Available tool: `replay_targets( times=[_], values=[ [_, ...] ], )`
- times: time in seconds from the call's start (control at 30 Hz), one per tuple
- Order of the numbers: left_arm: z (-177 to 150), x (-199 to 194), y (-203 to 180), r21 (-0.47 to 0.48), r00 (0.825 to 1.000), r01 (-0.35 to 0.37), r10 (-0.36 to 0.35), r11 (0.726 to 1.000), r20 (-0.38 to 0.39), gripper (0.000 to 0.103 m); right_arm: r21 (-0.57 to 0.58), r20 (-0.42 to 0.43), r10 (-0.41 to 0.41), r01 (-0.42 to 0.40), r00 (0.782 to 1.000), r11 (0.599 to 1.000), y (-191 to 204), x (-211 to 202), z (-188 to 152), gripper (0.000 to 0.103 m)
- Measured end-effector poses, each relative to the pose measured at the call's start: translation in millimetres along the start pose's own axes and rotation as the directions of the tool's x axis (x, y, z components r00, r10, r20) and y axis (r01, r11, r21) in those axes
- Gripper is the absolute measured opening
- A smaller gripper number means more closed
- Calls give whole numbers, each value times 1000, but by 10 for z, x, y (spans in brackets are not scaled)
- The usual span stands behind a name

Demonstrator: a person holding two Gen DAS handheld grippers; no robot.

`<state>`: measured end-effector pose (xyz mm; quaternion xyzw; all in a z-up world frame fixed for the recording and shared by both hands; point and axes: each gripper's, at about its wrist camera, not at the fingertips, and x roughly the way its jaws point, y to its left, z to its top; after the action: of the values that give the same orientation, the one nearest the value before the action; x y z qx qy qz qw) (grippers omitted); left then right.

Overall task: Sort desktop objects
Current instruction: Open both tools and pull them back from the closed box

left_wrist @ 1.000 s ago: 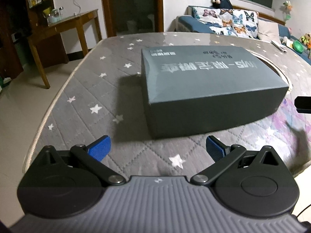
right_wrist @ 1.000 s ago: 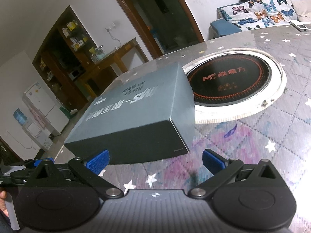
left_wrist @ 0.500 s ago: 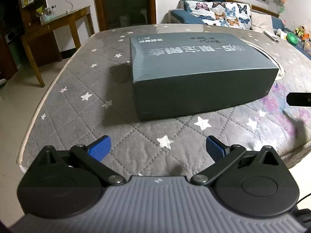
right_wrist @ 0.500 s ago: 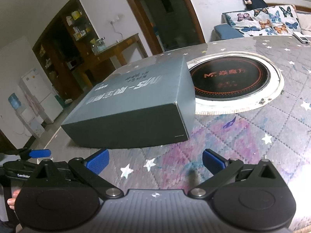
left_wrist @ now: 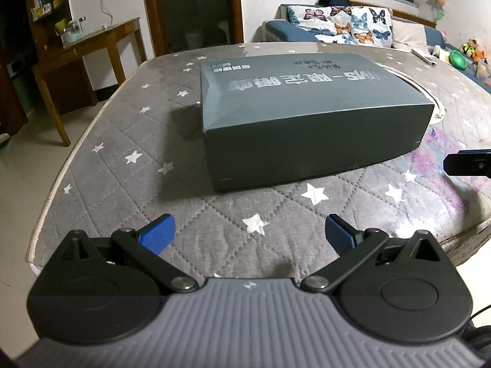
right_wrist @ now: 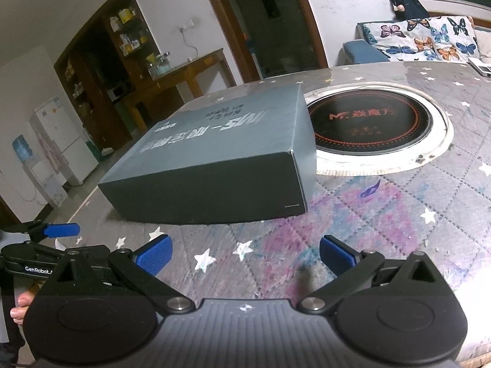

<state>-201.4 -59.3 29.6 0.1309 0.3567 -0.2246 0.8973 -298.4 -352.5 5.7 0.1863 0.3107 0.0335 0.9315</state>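
A large dark grey cardboard box (left_wrist: 307,116) with pale printed lettering lies flat on the star-patterned table cover (left_wrist: 129,141). My left gripper (left_wrist: 250,234) is open and empty, held back from the box's near long side. The same box (right_wrist: 221,159) fills the middle of the right wrist view, one corner toward me. My right gripper (right_wrist: 245,254) is open too, with nothing between its blue pads, a short way off the box's near face. The tip of the right gripper (left_wrist: 466,164) pokes in at the right edge of the left wrist view.
A round black induction hob (right_wrist: 371,122) with a white rim is set into the table just right of the box. Behind stand a butterfly-print sofa (left_wrist: 346,24), a wooden side table (left_wrist: 92,49) and a doorway. The left gripper (right_wrist: 61,230) and a hand (right_wrist: 20,306) show at lower left.
Both grippers have drawn back from the box toward the table's near edge, so more table cover shows in front of it. Neither gripper's opening changed; the box stayed put.
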Motion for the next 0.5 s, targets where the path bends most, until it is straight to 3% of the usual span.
replay_targets(
  times=[0.5],
  values=[
    [-95, 196, -26, -13, 997, -16, 15, 1000, -77, 103, -51, -29, -40, 38, 999, 998, 63, 68, -92, 103]
  ],
)
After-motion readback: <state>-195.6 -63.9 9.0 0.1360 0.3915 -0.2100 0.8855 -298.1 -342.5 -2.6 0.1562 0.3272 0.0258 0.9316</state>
